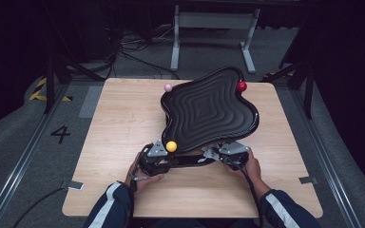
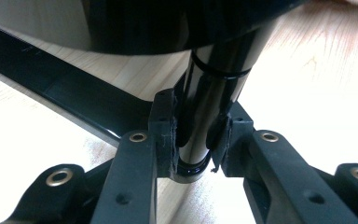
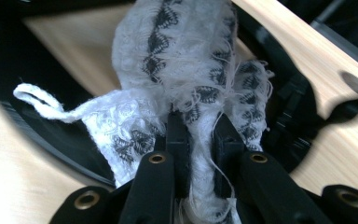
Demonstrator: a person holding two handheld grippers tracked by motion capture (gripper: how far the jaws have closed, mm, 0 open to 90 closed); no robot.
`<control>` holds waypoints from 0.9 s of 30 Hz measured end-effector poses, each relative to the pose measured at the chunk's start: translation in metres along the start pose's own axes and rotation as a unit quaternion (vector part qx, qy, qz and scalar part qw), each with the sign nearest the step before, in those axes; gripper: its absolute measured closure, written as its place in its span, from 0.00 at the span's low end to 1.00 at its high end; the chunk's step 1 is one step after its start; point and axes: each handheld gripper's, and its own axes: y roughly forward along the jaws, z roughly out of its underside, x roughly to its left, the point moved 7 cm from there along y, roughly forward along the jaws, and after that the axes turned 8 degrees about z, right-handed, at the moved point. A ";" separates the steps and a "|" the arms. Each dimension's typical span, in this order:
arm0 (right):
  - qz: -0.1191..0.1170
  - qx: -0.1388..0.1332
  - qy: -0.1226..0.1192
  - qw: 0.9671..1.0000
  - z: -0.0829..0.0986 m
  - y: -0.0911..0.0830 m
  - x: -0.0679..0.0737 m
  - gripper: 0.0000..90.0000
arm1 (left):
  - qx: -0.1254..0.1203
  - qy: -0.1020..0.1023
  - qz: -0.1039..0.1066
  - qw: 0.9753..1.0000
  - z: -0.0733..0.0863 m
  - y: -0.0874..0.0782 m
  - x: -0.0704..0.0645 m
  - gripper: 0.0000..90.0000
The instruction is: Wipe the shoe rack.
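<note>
At frame centre a black wavy tray (image 1: 209,110) stands on the counter (image 1: 119,118), with pink (image 1: 168,88), red (image 1: 241,86) and yellow (image 1: 171,146) balls at its rim. Below it, the left gripper (image 2: 193,144) pinches the tray's post (image 2: 209,102). The right gripper (image 3: 199,140) pinches a white cloth (image 3: 186,70).

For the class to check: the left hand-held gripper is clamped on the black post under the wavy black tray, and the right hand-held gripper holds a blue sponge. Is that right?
Not quite. The right hand-held gripper holds a white cloth with a dark pattern, not a blue sponge, as the right gripper view shows. The left hand-held gripper is indeed clamped on the black post under the tray.
</note>
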 end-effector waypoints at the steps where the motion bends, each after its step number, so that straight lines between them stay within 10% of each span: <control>1: 0.006 0.003 0.005 1.000 0.003 0.001 -0.006 0.89 | 0.000 0.000 0.000 1.000 0.000 0.000 0.000 0.80; 20: 0.072 0.044 0.024 0.996 0.029 0.003 -0.058 0.89 | -0.005 -0.005 0.004 1.000 0.000 0.000 0.000 0.80; 27: 0.067 0.029 0.007 0.997 0.021 0.002 -0.047 0.89 | -0.008 -0.007 0.005 1.000 0.000 0.000 0.000 0.80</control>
